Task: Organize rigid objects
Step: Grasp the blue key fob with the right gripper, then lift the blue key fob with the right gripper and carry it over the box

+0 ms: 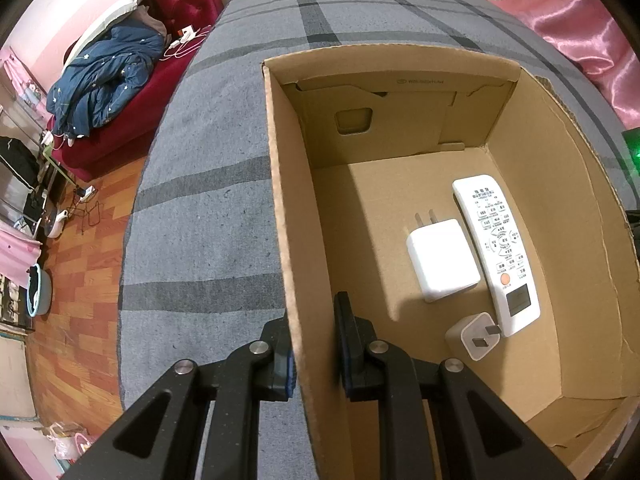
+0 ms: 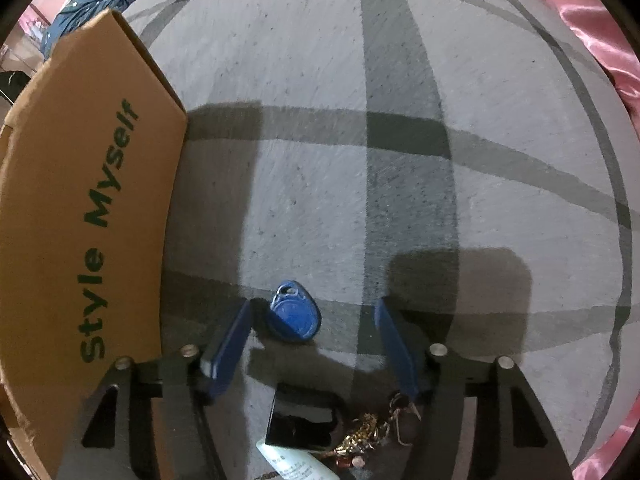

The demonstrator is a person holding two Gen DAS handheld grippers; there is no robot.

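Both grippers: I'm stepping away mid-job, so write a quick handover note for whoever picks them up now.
Left gripper: shut on the box wall, one finger inside, one outside.
Right gripper: open, low over the blanket, blue fob between its fingers, not yet gripped.
Done: remote, big charger and small charger lie in the box.
Left: the fob, plus a black item, tube and trinket chain near the right gripper.

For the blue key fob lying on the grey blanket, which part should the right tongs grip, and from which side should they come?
Grip the blue key fob across its wide rounded body, coming straight down from above. It lies flat on the grey blanket, so only its thin side edges offer a hold. The open right tongs already straddle it; centre them, as the fob sits nearer the left finger.
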